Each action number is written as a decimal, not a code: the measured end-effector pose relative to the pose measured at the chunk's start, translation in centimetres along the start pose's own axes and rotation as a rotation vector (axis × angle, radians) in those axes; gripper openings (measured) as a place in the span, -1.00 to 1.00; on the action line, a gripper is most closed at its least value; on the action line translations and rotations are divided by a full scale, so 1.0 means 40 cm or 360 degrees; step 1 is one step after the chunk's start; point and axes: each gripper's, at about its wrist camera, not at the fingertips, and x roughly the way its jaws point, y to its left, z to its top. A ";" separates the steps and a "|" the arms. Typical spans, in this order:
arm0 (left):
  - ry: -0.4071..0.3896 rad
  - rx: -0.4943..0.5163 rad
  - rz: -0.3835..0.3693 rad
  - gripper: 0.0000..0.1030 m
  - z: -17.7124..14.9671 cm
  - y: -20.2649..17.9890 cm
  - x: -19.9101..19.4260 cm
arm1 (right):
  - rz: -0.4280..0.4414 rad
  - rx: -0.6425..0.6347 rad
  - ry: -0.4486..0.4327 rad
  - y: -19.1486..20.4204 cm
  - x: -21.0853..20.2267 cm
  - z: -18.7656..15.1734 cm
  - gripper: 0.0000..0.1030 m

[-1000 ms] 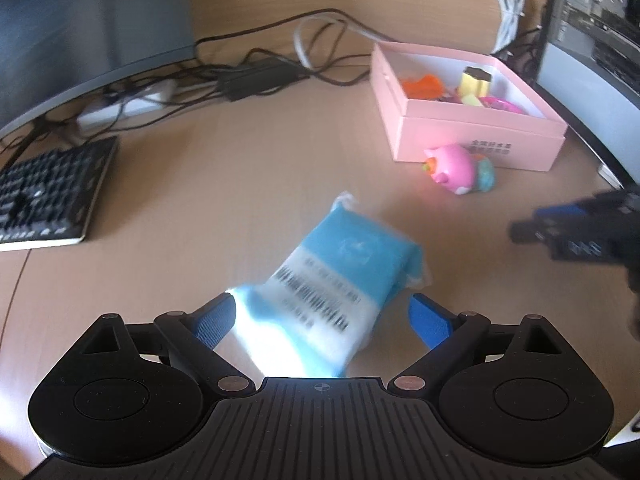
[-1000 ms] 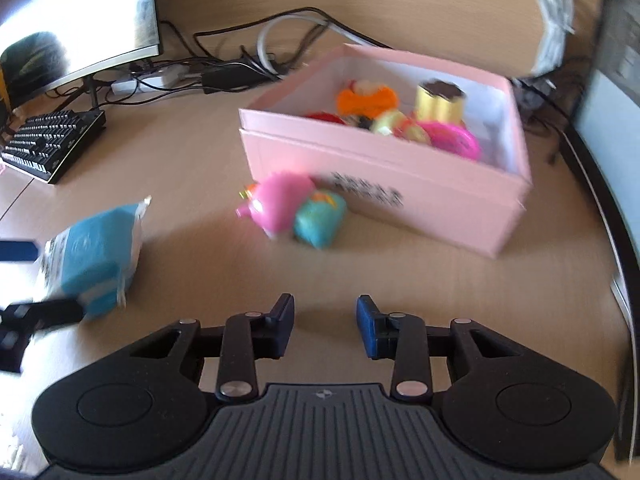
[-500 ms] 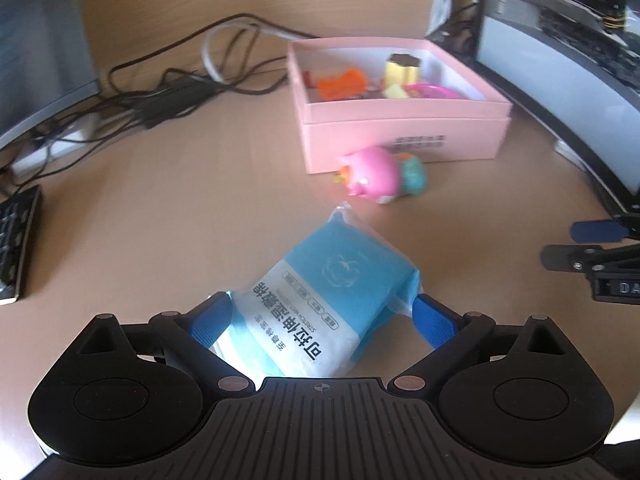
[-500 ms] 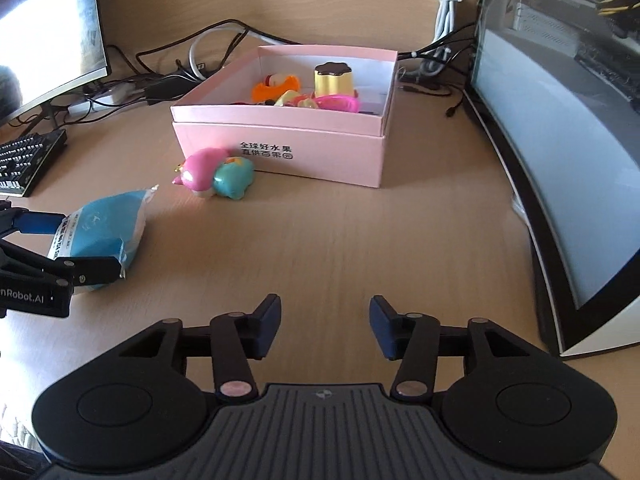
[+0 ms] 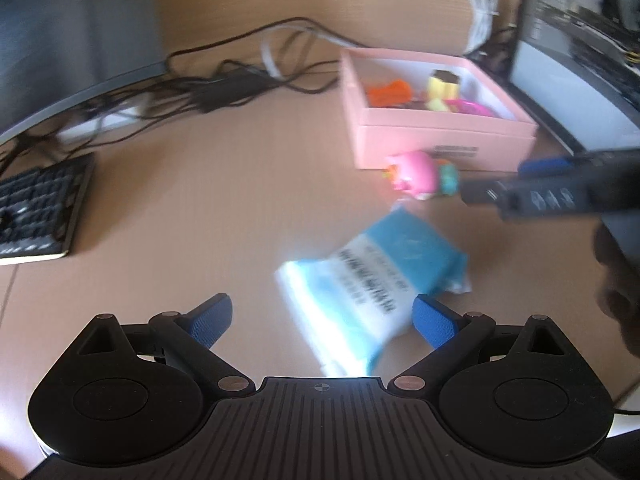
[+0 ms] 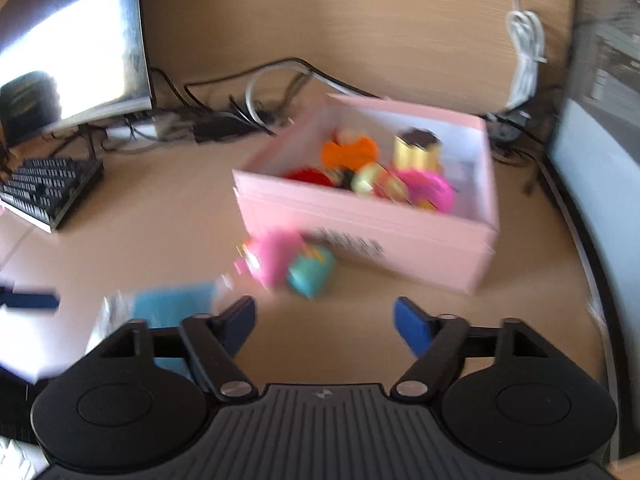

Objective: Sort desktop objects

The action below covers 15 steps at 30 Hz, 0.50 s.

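Both tools apart, L tool [image 5: 322, 318] by blue packet [image 5: 372, 280], R tool [image 6: 324, 322] near pink toy [image 6: 276, 260]

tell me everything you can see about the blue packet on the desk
The blue packet is a soft, plump pouch in clear crinkly film, blue at its far end and white at the near end, with a band of dark print across it, too blurred to read. It lies flat and slanted on the wooden desk, nearer than the pink toy. It sits between the open fingers of the left tool, close to the right-hand pad; contact is unclear.
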 end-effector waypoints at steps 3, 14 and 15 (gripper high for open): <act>-0.0017 -0.0023 0.0056 0.94 0.001 0.021 -0.018 | 0.0043 0.0002 0.0034 0.039 0.066 0.044 0.73; -0.0067 0.0198 -0.0029 0.95 -0.017 0.003 -0.026 | -0.0034 -0.0015 0.0064 0.058 0.088 0.047 0.16; -0.0066 0.0266 -0.0036 0.95 -0.021 -0.009 -0.017 | -0.0035 -0.0023 0.0061 0.049 0.071 0.036 0.15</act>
